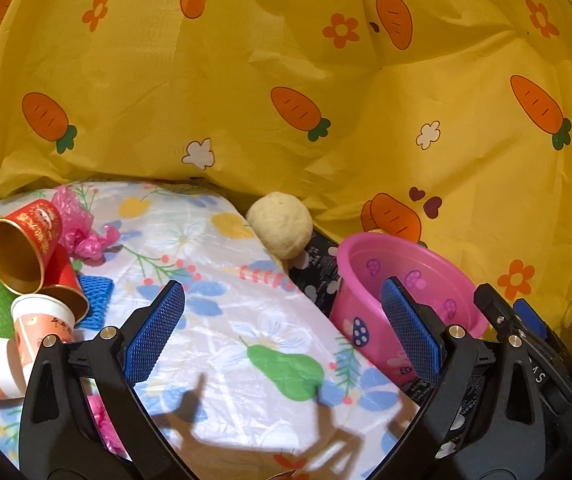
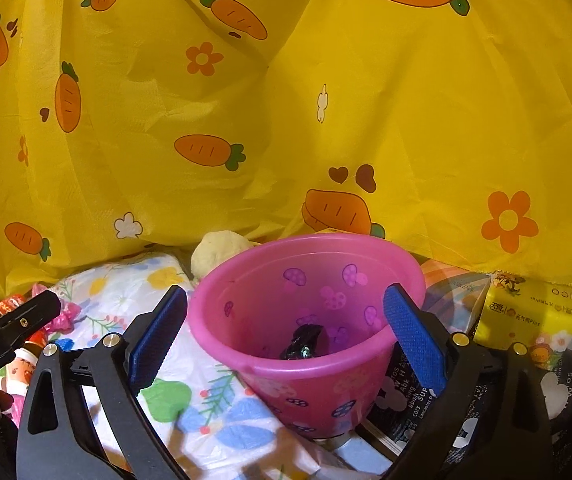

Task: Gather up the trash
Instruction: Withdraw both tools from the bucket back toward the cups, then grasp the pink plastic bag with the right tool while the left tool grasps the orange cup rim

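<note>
Trash, seemingly a dark crumpled wrapper [image 2: 301, 346], lies inside the pink bucket [image 2: 405, 264]; left tool [image 1: 282, 328] and right tool [image 2: 286, 332] both gape empty.

Pink bucket [image 2: 305, 312], patterned with mushrooms, standing tilted beside the floral-covered desk [image 1: 226, 320]; a dark crumpled wrapper [image 2: 301, 346] lies at its bottom. Paper cups [image 1: 26, 256], red and white, lie tumbled at the desk's left edge, next to crumpled pink plastic [image 1: 82, 224].
</note>
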Motion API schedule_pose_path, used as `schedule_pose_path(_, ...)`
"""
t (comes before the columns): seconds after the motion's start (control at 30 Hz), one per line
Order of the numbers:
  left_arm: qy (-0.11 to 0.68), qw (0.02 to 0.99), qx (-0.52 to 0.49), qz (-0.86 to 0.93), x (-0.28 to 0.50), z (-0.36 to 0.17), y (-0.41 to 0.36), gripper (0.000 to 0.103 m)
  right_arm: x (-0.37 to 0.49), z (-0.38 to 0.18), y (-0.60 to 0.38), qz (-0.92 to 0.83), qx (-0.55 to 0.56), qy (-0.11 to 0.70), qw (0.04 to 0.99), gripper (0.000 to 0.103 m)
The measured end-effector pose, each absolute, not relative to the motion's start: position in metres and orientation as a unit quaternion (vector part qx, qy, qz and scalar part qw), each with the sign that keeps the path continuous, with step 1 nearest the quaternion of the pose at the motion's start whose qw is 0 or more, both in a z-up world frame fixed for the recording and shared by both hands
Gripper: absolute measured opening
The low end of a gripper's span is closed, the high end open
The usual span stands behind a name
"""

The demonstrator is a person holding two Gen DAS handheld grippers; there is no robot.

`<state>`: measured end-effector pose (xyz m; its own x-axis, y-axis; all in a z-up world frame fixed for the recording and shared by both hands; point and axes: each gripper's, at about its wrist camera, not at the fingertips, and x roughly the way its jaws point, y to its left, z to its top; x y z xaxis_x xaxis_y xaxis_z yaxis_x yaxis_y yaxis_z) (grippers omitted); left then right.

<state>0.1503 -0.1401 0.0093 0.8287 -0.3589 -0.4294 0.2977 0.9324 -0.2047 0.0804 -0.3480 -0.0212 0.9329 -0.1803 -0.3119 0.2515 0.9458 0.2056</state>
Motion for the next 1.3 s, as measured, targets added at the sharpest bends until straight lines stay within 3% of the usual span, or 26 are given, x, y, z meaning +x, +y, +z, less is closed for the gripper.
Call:
schedule_pose_path(0.63, 0.211, 0.974, -0.073, -0.025, 0.066, -0.008, 0.007, 0.097, 0.046, -0.028, -0.218, 0.046, 0.073, 0.161, 0.983, 0.095)
schedule_pose_path(0.97, 0.215, 0.971, -0.103, 0.036, 0.04, -0.025, 0.084, 0.097, 0.057, -0.055, -0.141, 0.125, 0.029, 0.212, 0.969, 0.095)
schedule_pose_path(1.3, 0.217, 0.969, -0.106, 0.049, 0.032, -0.032, 0.112, 0.097, 0.079, -0.079, -0.106, 0.155, 0.024, 0.271, 0.95, 0.093)
